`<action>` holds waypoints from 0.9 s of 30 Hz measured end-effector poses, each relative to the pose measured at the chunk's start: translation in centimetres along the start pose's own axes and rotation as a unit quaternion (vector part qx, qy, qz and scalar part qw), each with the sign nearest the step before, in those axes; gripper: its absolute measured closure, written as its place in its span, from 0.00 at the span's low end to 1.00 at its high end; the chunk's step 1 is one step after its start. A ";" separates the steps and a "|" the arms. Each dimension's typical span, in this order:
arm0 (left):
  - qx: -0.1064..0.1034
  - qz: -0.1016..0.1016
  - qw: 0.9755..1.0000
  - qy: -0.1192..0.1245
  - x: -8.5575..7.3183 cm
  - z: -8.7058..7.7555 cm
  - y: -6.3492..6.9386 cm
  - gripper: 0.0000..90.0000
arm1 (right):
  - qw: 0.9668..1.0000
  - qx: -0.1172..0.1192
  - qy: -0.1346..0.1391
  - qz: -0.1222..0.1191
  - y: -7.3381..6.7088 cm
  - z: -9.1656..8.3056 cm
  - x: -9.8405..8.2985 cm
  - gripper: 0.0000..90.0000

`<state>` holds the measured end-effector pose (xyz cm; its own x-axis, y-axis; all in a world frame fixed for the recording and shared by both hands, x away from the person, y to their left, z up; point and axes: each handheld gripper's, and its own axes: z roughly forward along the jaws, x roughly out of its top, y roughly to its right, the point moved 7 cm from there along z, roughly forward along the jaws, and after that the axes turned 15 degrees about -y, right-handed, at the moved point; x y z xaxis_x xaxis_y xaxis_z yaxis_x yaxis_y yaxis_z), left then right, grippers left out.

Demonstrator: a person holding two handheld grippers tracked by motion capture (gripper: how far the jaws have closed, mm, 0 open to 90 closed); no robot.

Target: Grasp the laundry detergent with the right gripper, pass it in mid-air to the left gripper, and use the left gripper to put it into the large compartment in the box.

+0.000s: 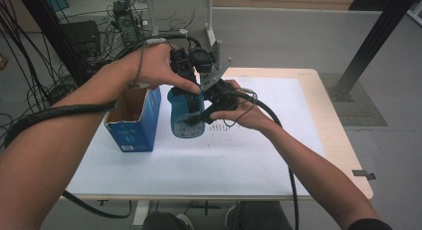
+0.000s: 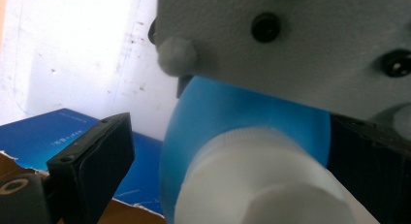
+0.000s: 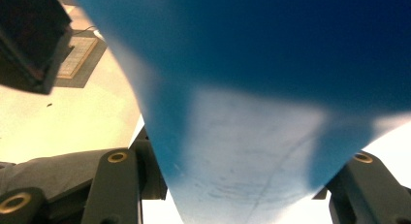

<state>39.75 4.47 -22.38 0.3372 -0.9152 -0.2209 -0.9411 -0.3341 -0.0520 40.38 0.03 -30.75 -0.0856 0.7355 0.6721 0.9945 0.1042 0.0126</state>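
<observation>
1. The blue bottle (image 1: pixel 186 115) stands upright on the table (image 1: pixel 249 155), just beside the open blue box (image 1: pixel 133 121)
2. The right gripper (image 1: pixel 199 119) has its fingers clamped on the bottle's body
3. The left gripper (image 1: pixel 191 65) sits over the white cap (image 2: pixel 261 180); its fingers stand either side, and I cannot tell whether they press
4. Judged risk: twisting the cap could spin the bottle in that grip, or tip it against the box

From above your side, the high view looks down the table (image 1: pixel 149 175); both gripper views press close (almost touching) on the shared blue bottle (image 1: pixel 186 121).
</observation>
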 end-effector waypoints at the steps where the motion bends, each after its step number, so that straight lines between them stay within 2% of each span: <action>1: -0.001 0.000 1.000 0.000 0.0 0.0 0.0 0.06 | 1.000 0.001 -0.001 0.003 0.0 0.0 0.0 0.48; 14: 0.000 0.001 1.000 0.001 -0.1 -0.1 0.0 0.06 | 1.000 -0.002 -0.002 0.007 0.0 0.0 0.0 0.48; 27: 0.000 0.001 1.000 -0.002 -0.1 -0.1 0.0 0.06 | 1.000 -0.008 0.008 -0.001 0.1 -0.2 0.2 0.48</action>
<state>39.69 4.54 -22.23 0.3348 -0.9148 -0.2258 -0.9419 -0.3321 -0.0511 40.49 0.03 -30.48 -0.0865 0.7245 0.6838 0.9952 0.0949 0.0253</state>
